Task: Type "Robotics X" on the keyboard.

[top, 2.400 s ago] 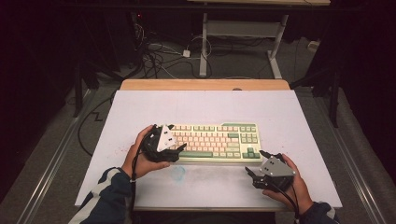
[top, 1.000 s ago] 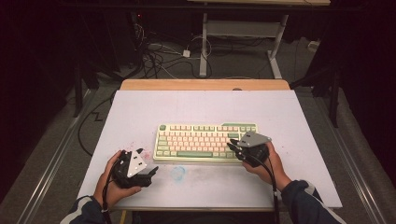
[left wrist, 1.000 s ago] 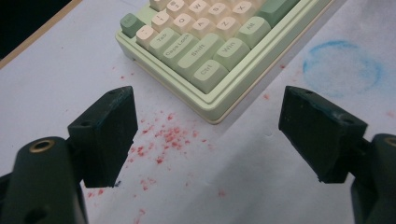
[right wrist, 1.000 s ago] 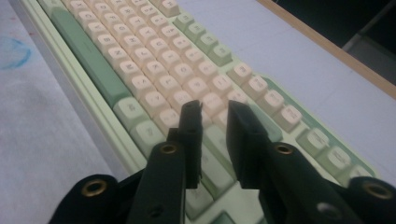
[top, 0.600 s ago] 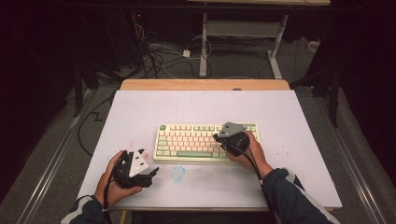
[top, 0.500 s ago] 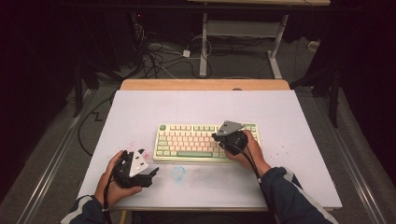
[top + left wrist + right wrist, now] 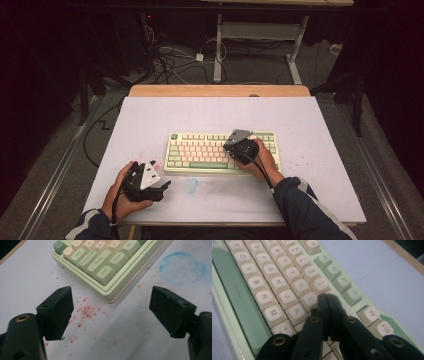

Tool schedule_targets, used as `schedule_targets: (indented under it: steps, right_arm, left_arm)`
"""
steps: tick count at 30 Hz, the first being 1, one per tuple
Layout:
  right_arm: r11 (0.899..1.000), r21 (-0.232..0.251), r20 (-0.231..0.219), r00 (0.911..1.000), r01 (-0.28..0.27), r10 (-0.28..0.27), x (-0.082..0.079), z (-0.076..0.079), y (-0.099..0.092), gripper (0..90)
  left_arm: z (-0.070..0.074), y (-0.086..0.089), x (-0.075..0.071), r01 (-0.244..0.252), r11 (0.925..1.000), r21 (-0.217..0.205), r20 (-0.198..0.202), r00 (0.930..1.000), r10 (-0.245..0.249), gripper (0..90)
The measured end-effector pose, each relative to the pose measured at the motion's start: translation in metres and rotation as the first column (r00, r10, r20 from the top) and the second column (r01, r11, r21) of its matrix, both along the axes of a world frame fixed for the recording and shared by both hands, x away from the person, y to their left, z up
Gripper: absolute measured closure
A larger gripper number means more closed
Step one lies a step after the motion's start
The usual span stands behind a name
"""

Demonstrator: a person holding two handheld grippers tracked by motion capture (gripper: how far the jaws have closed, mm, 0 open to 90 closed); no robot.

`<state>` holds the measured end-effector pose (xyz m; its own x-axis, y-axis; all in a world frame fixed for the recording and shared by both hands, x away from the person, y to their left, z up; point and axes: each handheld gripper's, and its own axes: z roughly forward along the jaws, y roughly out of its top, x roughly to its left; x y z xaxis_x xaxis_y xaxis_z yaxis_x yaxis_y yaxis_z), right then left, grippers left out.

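Surface: white tabletop (image 7: 320, 125) with wooden far edge, red specks and a blue chalk ring (image 7: 190, 185) near 6 o'clock.
Keyboard: pale green plastic keyboard with cream keys (image 7: 200, 150), lying flat at centre.
Right gripper (image 7: 327, 298): jaws pressed together, empty, tips over the cream keys toward 3 o'clock of the keyboard.
Left gripper (image 7: 110, 308): jaws wide apart, empty, at 7 o'clock, just beside the keyboard's near-left corner.

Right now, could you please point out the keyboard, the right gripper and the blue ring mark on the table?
keyboard (image 7: 200, 152): high view, middle key rows.
right gripper (image 7: 327, 300): right gripper view, tips of the closed jaws.
blue ring mark (image 7: 183, 271): left gripper view, centre of the ring.
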<state>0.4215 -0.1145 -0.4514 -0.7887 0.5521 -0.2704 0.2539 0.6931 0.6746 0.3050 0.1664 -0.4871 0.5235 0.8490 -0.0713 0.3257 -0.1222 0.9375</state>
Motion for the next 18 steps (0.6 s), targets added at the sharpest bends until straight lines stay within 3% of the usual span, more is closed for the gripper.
schedule_targets:
  steps: [11, 16, 18]
  right_arm:
    - [0.999, 0.042, 0.022, 0.9997, 0.012, -0.013, -0.003, 0.009, -0.009, 89.2]
    - [0.998, 0.061, 0.069, 0.9976, -0.002, -0.002, -0.011, 0.02, -0.015, 85.3]
    - [0.995, 0.096, 0.088, 0.9961, -0.009, 0.0, -0.016, 0.028, -0.021, 81.3]
  left_arm:
    - [-0.001, 0.0, 0.0, 0.003, 0.9999, 0.01, -0.004, 1.0, -0.003, 18.4]
    - [-0.001, 0.0, 0.0, 0.003, 0.9999, 0.014, -0.005, 1.0, -0.003, 18.4]
    - [-0.002, 0.0, 0.0, 0.005, 0.9998, 0.022, -0.006, 1.0, -0.004, 18.4]
